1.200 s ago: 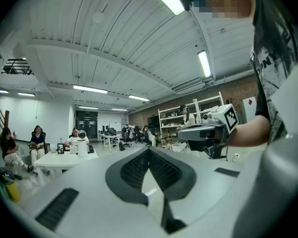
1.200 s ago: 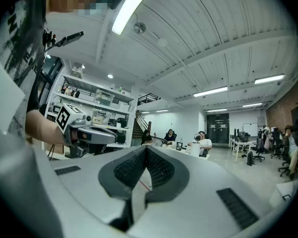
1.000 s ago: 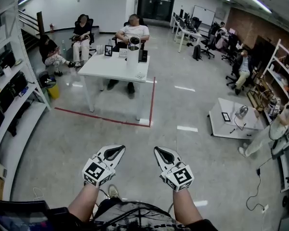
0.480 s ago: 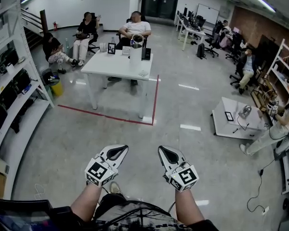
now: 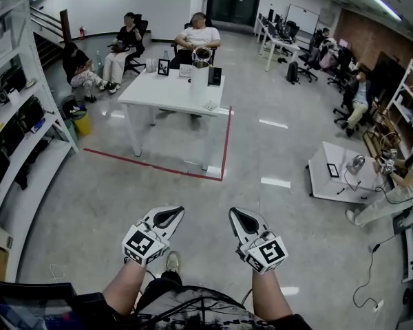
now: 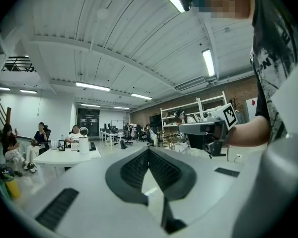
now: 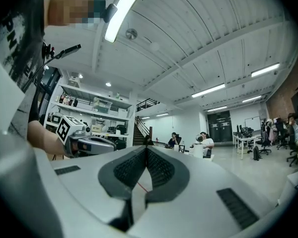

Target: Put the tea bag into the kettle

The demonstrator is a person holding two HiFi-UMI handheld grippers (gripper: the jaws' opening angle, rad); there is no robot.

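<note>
A tall white kettle point(image 5: 199, 74) with its lid tipped open stands on the white table point(image 5: 158, 93) far ahead across the floor. A small pale flat item point(image 5: 210, 106), perhaps the tea bag, lies near the table's right front corner. My left gripper point(image 5: 169, 215) and right gripper point(image 5: 239, 216) are held side by side low in the head view, well short of the table, both shut and empty. In the left gripper view the shut left gripper point(image 6: 149, 150) points toward the kettle point(image 6: 83, 144). The right gripper point(image 7: 146, 150) also points at the distant kettle point(image 7: 198, 148).
Red tape point(image 5: 224, 143) marks the floor around the table. People sit on chairs point(image 5: 196, 36) behind it. A picture frame point(image 5: 164, 67) and small items share the tabletop. Shelving point(image 5: 14, 136) lines the left, a low white platform point(image 5: 337, 177) lies to the right.
The table and kettle have shifted slightly right and nearer in the head view as I move forward. Both grippers stay shut and keep their spacing.
</note>
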